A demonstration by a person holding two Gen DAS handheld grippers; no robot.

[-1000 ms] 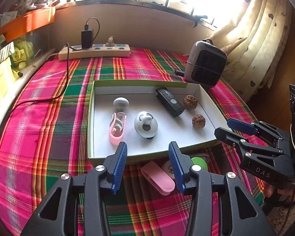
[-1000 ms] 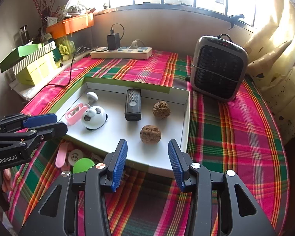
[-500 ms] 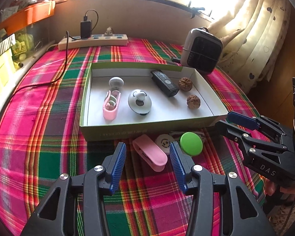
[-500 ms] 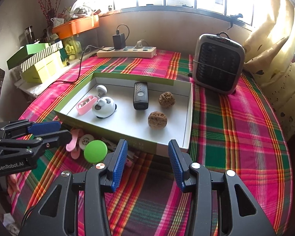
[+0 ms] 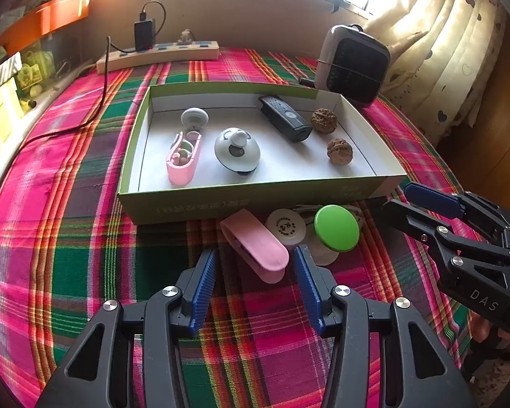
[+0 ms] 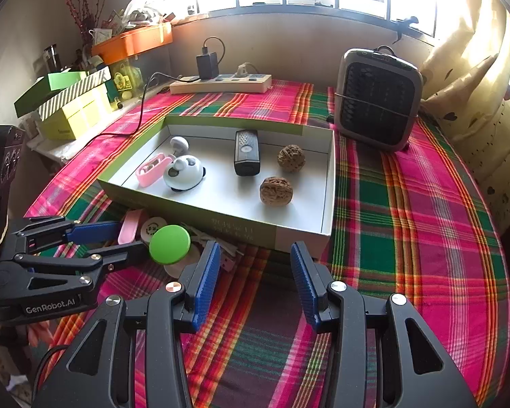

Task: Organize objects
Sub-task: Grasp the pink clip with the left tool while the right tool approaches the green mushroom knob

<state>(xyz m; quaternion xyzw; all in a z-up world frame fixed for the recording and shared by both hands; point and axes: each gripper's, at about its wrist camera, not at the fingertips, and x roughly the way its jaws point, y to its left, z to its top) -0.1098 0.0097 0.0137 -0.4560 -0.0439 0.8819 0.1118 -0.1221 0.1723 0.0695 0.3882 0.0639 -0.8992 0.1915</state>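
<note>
A green-walled box [image 5: 255, 200] holds a pink clip, a panda-shaped gadget [image 5: 236, 149], a black remote [image 5: 284, 119] and two walnuts [image 5: 339, 149]. On the cloth in front of it lie a pink clip [image 5: 255, 244], a white disc [image 5: 285, 227] and a green disc [image 5: 336, 227]. My left gripper [image 5: 255, 265] is open, and its pads flank the near end of the pink clip without touching it. My right gripper [image 6: 255, 258] is open and empty over the cloth by the box's near corner. The green disc [image 6: 169, 244] lies to its left.
A power strip [image 5: 159, 56] with a charger lies at the back by the wall. A small heater [image 6: 377, 102] stands at the back right by the curtain. Yellow and green boxes [image 6: 74, 112] crowd the left side. The plaid cloth [image 6: 425, 221] stretches to the right of the box.
My left gripper has drawn back from the box and sunk toward the pink clip, its jaws a little wider. The right gripper has backed away from the box's near wall.
</note>
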